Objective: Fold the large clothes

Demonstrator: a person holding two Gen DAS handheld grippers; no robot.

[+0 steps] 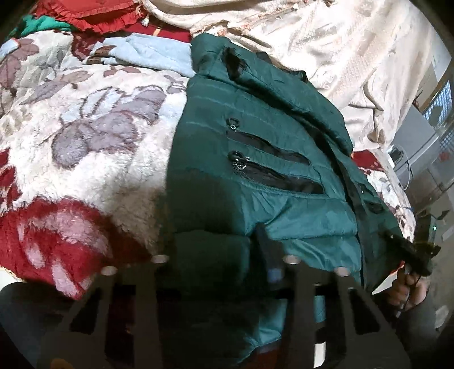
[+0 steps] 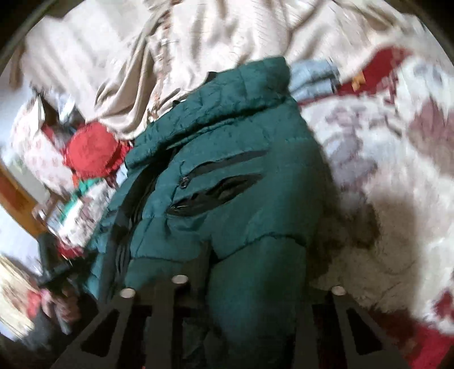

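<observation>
A dark green puffer jacket point(image 1: 255, 159) with two black zip pockets lies lengthwise on a floral fleece blanket point(image 1: 93, 127). At the bottom of the left wrist view, my left gripper point(image 1: 227, 247) is shut on the jacket's near hem. One dark finger point(image 1: 266, 247) shows and the other is buried in fabric. In the right wrist view the jacket point(image 2: 241, 176) fills the middle. My right gripper point(image 2: 235, 252) is shut on its near hem, with only the left finger point(image 2: 205, 255) showing. Each view catches the other gripper and its hand at the edge: right gripper point(image 1: 408, 249), left gripper point(image 2: 56, 272).
A cream satin cover point(image 1: 326, 42) is heaped beyond the jacket's far end. A pale blue garment point(image 1: 147, 54) lies by the collar. Red ruffled fabric point(image 1: 93, 14) and a red cushion point(image 2: 90, 147) sit further off. The bed edge and room furniture point(image 1: 425, 159) show beside the jacket.
</observation>
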